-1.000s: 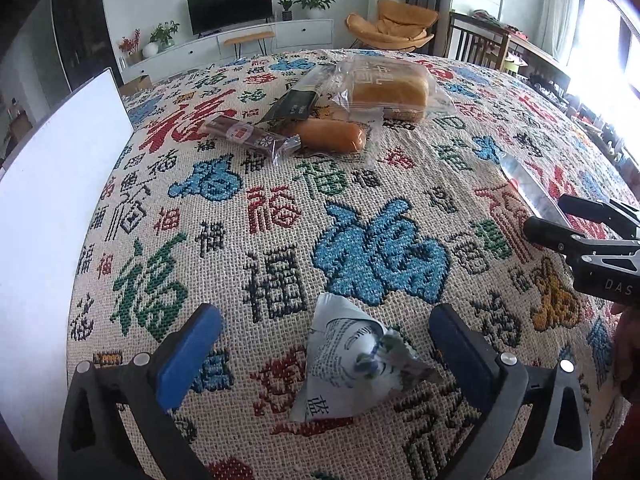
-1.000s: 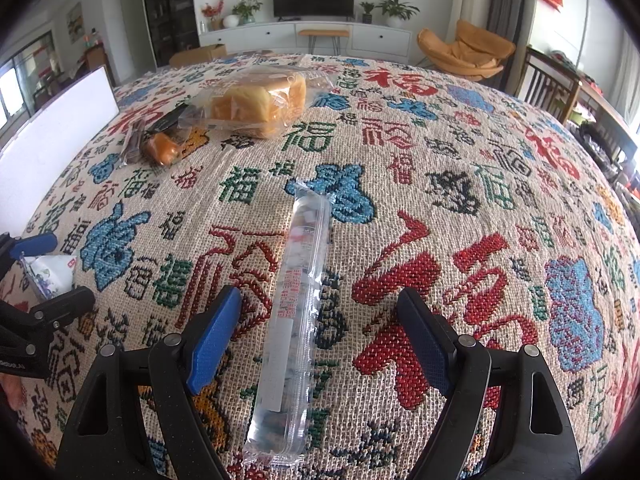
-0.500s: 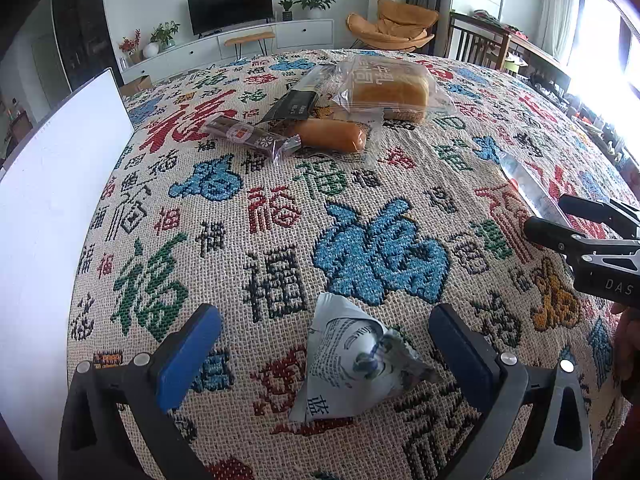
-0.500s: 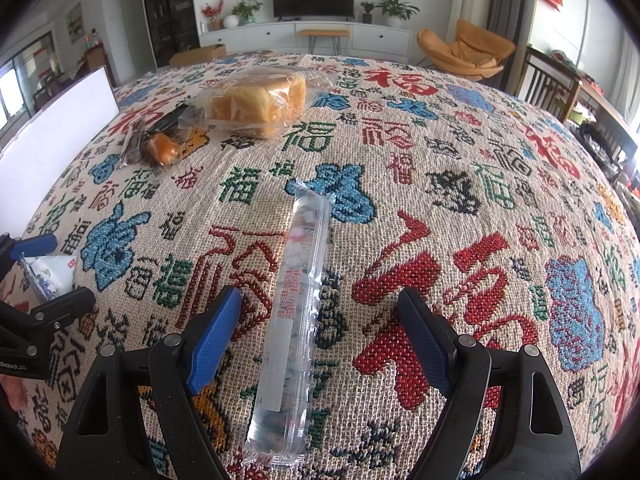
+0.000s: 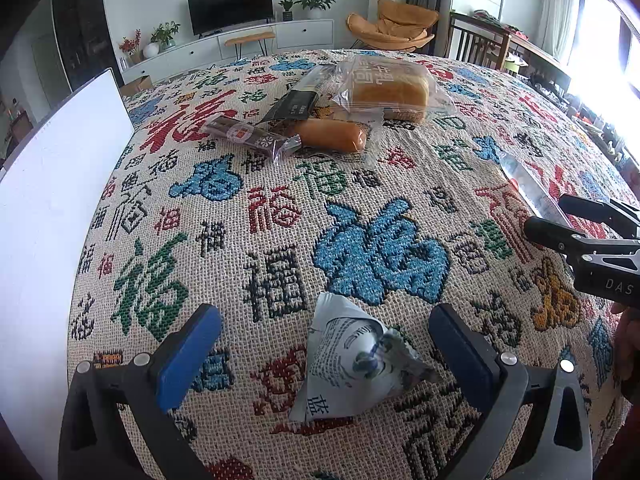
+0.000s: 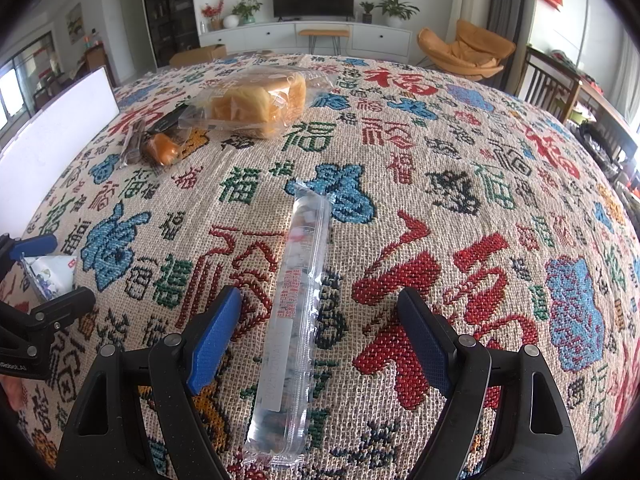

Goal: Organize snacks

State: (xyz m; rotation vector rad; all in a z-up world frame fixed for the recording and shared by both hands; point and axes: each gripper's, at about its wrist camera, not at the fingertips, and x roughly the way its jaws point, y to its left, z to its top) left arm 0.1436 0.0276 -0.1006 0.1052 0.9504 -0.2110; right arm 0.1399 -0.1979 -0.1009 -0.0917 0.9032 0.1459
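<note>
Woven cloth with colourful Chinese characters covers the table (image 5: 280,216). Near its front edge, the left tool (image 5: 324,344) is spread wide around a small white snack packet (image 5: 352,364), fingers apart from it. The right tool (image 6: 320,332) is likewise released, straddling a long clear snack tube (image 6: 296,300). Toward the far edge lie bagged bread (image 5: 386,88), a wrapped roll (image 5: 332,136) and a brown bar (image 5: 248,136).

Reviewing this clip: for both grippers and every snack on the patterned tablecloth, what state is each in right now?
Left gripper: open, straddling white triangular pouch, not touching.
Right gripper: open, straddling long clear plastic packet.
White triangular pouch: sealed, lying free.
Long clear plastic packet: sealed, flat.
Bagged bread loaf: wrapped, untouched.
Wrapped orange roll: lying flat.
Brown wrapped bar: lying flat.
</note>
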